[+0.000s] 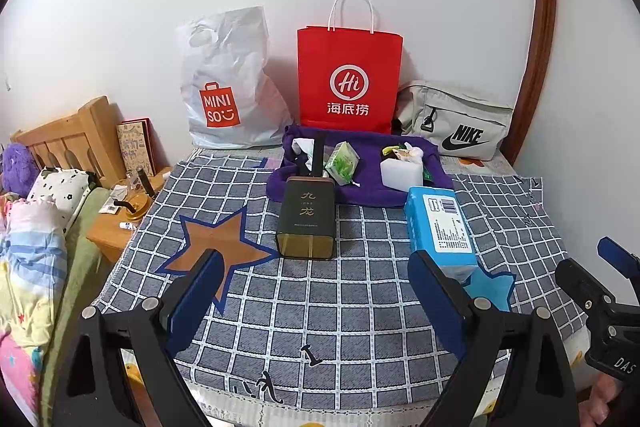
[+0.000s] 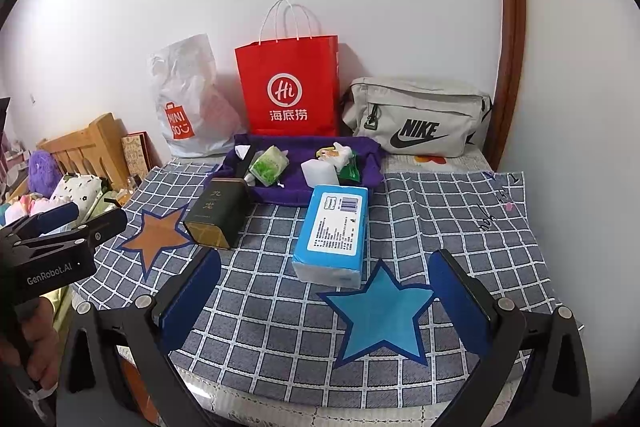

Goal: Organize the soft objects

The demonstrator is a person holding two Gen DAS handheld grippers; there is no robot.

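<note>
Two hand-held claws are seen hovering low over a bed spread with a grey checked cloth. Both are released: the jaws of the left claw and of the right claw are held wide apart, and nothing is gripped in either.

The nearest soft object, a blue tissue pack, is found lying flat on the cloth straight ahead of the right claw, just beyond the gap between its jaws. Its long axis is seen running away from the claw, towards the wall, so that a short end is presented to the jaws. From the left claw the same pack is found ahead and off to the right, its near end just beyond the right-hand finger. The right claw is therefore judged the nearer and the better lined up; a straight push forward would probably suffice.

Ahead of the left claw a dark tin is seen lying on its side. Farther on, a purple cloth tray holding small packets is set before a red paper bag, a white plastic bag and a grey pouch against the wall.
</note>
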